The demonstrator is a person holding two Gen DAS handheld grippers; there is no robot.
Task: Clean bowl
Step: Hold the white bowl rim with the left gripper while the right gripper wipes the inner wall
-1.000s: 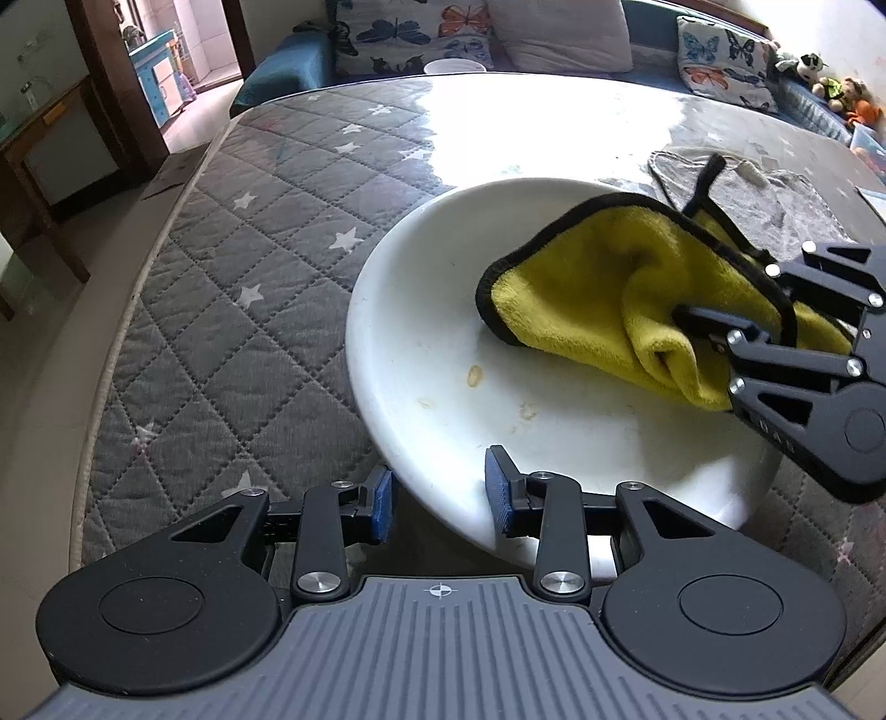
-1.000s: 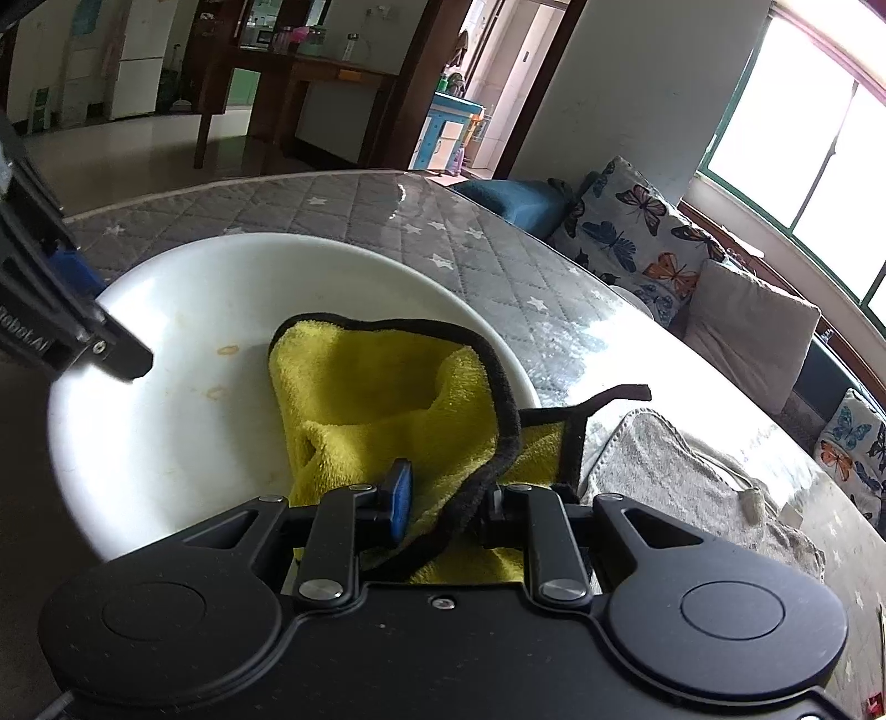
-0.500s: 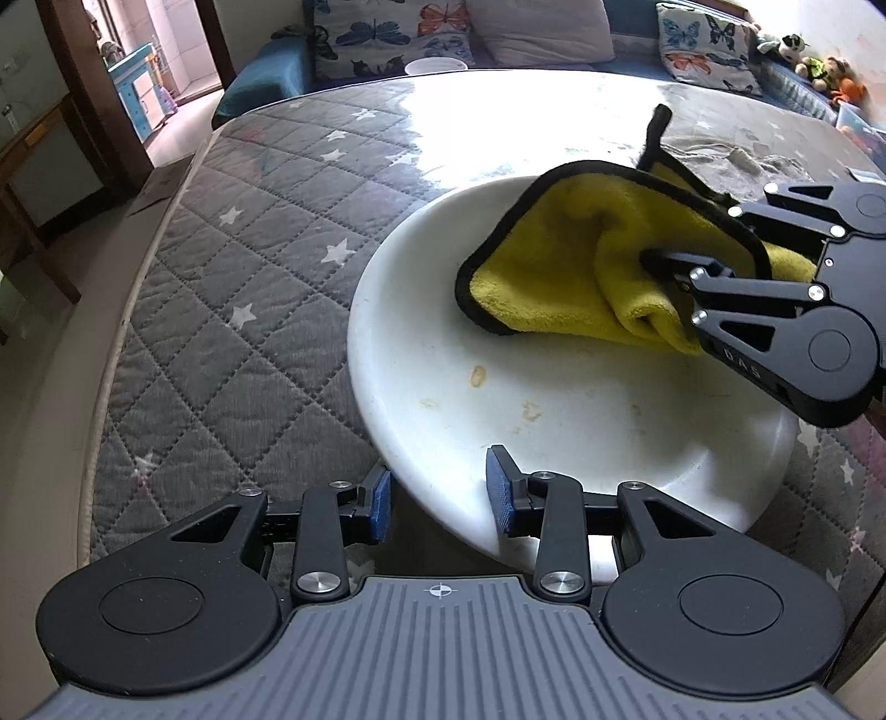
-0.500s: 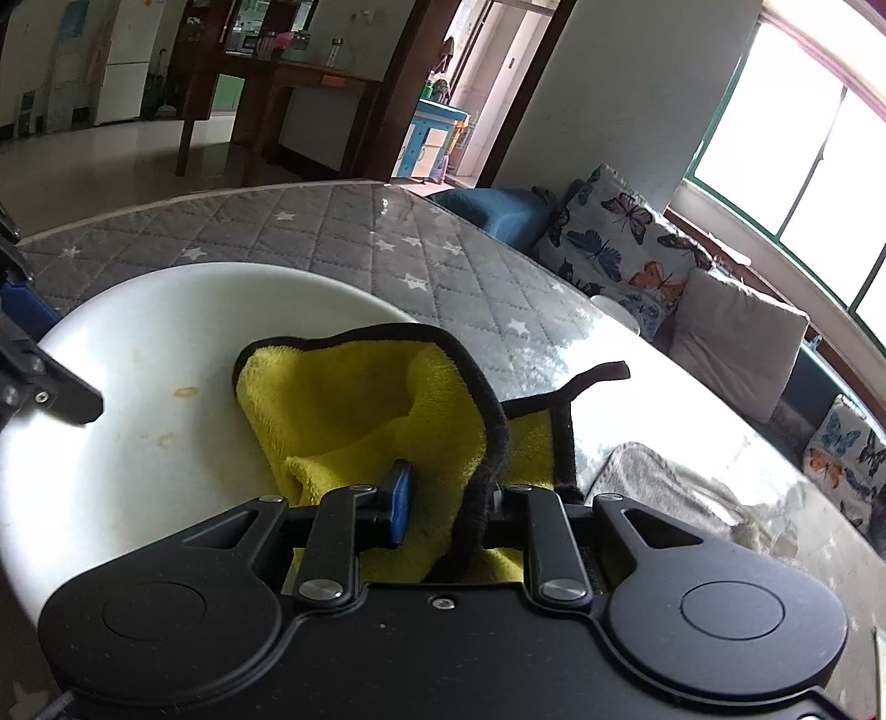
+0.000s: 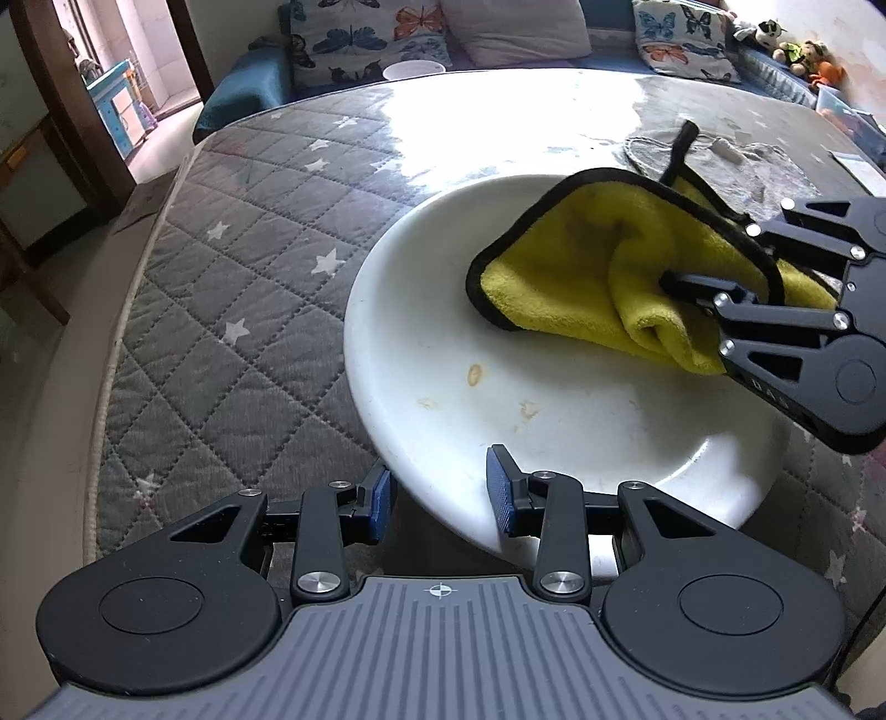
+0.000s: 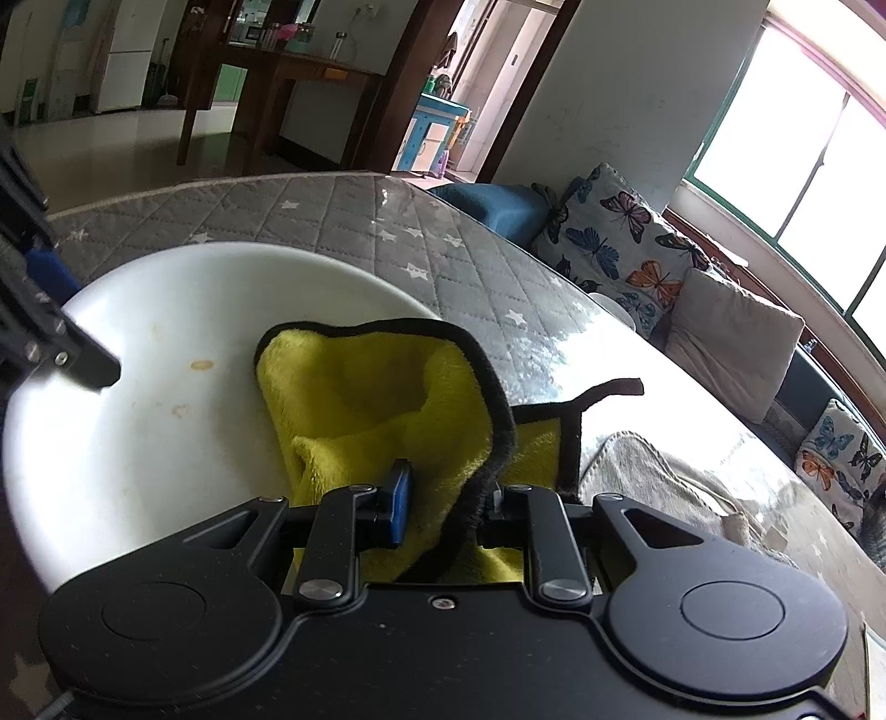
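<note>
White bowl (image 5: 554, 410) on the worktop (image 5: 249, 288), which is covered with a grey quilted star-print cloth under a glossy sheet; the bowl sits near the worktop edge closest to the left wrist camera. It is shallow and round, tipped so that its open side faces up and somewhat toward the left gripper. Small yellowish-brown stains (image 5: 474, 374) mark its inner surface.

Left gripper (image 5: 440, 494): jaws straddle the bowl's near rim, one blue pad outside and below the rim, the other inside, and are clamped on it.

Right gripper (image 6: 446, 501): jaws drawn together on a bunched fold of the yellow cloth (image 6: 376, 410). The cloth, edged in black, lies against the far-right part of the bowl's interior, its long axis running from the gripper toward the bowl's centre; a black loop (image 5: 680, 149) sticks up past the rim.

A grey rag (image 5: 736, 166) lies flat on the worktop beyond the bowl. Butterfly-print cushions (image 5: 365, 39) line a sofa behind the far edge.
</note>
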